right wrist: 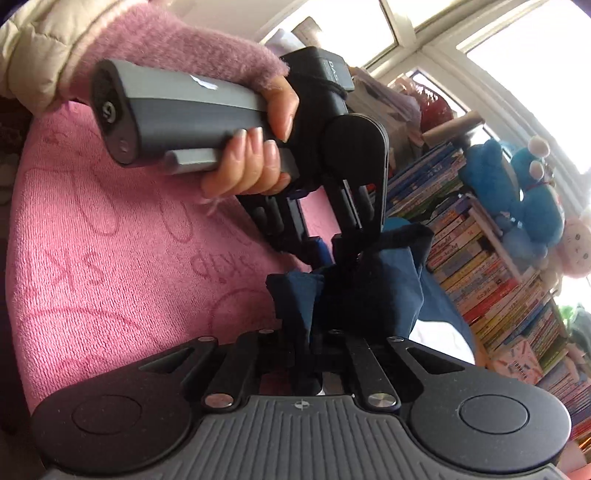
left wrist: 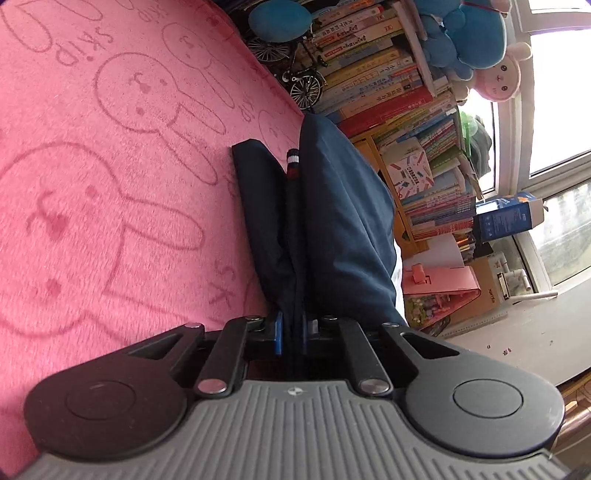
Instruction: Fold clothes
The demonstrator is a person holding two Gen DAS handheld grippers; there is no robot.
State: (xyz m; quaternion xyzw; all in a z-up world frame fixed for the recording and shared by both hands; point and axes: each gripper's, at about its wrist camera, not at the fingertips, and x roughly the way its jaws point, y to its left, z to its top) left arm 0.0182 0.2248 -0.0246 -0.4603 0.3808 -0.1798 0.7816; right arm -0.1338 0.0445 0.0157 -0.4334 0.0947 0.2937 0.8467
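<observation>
A navy blue garment (left wrist: 332, 206) with a red, white and blue striped tab (left wrist: 293, 159) lies bunched along the pink rabbit-print blanket (left wrist: 110, 192). My left gripper (left wrist: 293, 332) is shut on a fold of it, and the cloth runs forward from the jaws. In the right wrist view my right gripper (right wrist: 314, 354) is shut on another bunched part of the garment (right wrist: 373, 291). Just beyond it, a hand in a fuzzy pink sleeve (right wrist: 251, 162) holds the left gripper (right wrist: 327, 254), which pinches the same cloth from above. The two grippers are close together.
Stacked books (left wrist: 388, 74) fill shelves along the blanket's far edge, with a model bicycle (left wrist: 303, 77) and blue and pink plush toys (left wrist: 476, 33). A window (left wrist: 561, 110), a blue box (left wrist: 509, 218) and a pink folder (left wrist: 439, 280) stand to the right.
</observation>
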